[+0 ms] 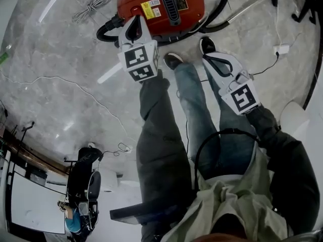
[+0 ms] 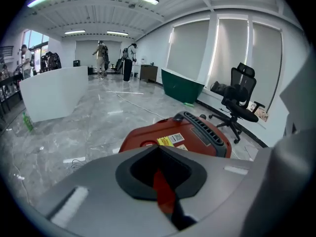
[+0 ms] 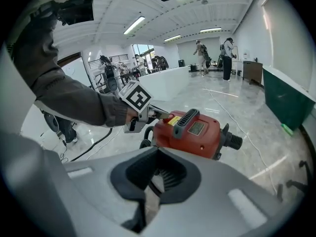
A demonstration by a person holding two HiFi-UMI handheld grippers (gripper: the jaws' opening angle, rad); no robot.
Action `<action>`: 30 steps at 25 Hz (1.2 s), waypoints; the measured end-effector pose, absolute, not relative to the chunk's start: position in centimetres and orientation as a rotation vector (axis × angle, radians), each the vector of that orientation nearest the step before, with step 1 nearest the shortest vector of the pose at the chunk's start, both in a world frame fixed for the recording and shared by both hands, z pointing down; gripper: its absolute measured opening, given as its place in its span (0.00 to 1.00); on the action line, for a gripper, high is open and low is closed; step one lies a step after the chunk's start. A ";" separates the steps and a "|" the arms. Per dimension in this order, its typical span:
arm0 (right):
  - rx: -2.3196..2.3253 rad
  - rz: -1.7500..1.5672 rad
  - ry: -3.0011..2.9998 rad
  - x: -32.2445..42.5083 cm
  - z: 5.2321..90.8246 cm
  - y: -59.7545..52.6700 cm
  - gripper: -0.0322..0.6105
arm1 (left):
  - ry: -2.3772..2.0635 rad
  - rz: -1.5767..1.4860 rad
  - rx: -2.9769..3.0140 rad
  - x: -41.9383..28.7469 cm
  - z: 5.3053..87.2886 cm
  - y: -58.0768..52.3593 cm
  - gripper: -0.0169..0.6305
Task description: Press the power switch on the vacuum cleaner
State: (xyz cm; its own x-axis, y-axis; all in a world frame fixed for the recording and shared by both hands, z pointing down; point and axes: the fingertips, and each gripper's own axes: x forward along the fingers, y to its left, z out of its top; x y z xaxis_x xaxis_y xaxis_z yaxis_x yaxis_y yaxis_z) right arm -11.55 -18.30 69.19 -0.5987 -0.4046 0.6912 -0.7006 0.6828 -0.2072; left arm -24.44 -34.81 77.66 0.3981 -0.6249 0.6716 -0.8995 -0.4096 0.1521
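Note:
The red vacuum cleaner [image 1: 161,6] lies on the marble floor at the top centre, with a black vent handle and yellow labels. My left gripper [image 1: 136,19] is shut, its tip over the vacuum's near left edge. In the left gripper view a round red button [image 2: 147,143] shows just past the closed jaws [image 2: 158,149]. The right gripper view shows the left gripper's tip [image 3: 165,115] against the vacuum [image 3: 195,132] by the yellow label; whether it touches, I cannot tell. My right gripper [image 1: 207,57] is shut and empty, held above the person's right shoe, apart from the vacuum.
A black hose [image 1: 218,4] and metal wand [image 1: 247,5] curl right of the vacuum. A coiled cord [image 1: 92,6] lies to its left, a white adapter [image 1: 281,49] with cable to the right. The person's shoes [image 1: 172,59] stand just before the vacuum. An office chair [image 2: 240,97] stands beyond.

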 end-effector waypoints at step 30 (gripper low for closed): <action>0.878 0.644 -2.289 -11.2 68.6 -17.4 0.05 | -1.315 0.762 2.167 -24.5 77.5 -36.2 0.03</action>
